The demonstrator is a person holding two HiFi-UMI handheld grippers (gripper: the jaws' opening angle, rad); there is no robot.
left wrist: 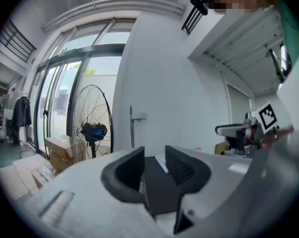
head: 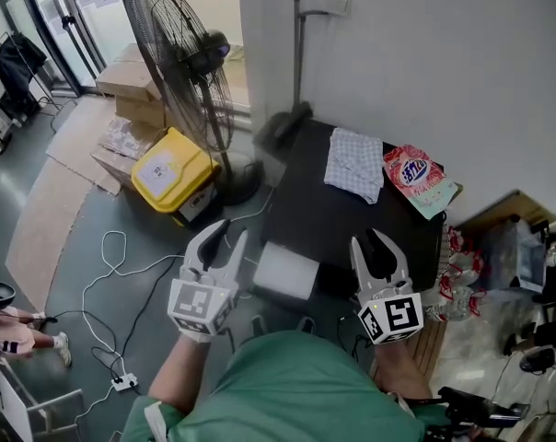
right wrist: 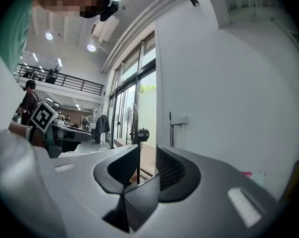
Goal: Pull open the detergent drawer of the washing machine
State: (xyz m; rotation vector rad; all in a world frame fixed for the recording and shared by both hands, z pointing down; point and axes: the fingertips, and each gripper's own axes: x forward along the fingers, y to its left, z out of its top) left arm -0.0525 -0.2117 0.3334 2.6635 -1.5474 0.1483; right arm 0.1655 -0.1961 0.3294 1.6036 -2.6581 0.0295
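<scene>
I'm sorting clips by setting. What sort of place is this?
Likely a corner of a workshop or lab hall, set up for laundry: a pedestal fan, cardboard boxes and tall glass doors, with a detergent bag on a black-topped machine.

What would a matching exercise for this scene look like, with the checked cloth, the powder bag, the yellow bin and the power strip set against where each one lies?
Things:
1 checked cloth
2 powder bag
3 yellow bin
4 power strip

Places:
A floor, beside the fan
B dark top, at its right edge
C floor, lower left of the head view
D dark top, middle of its far edge

Pairs: 1-D, 2-B, 3-A, 4-C
</scene>
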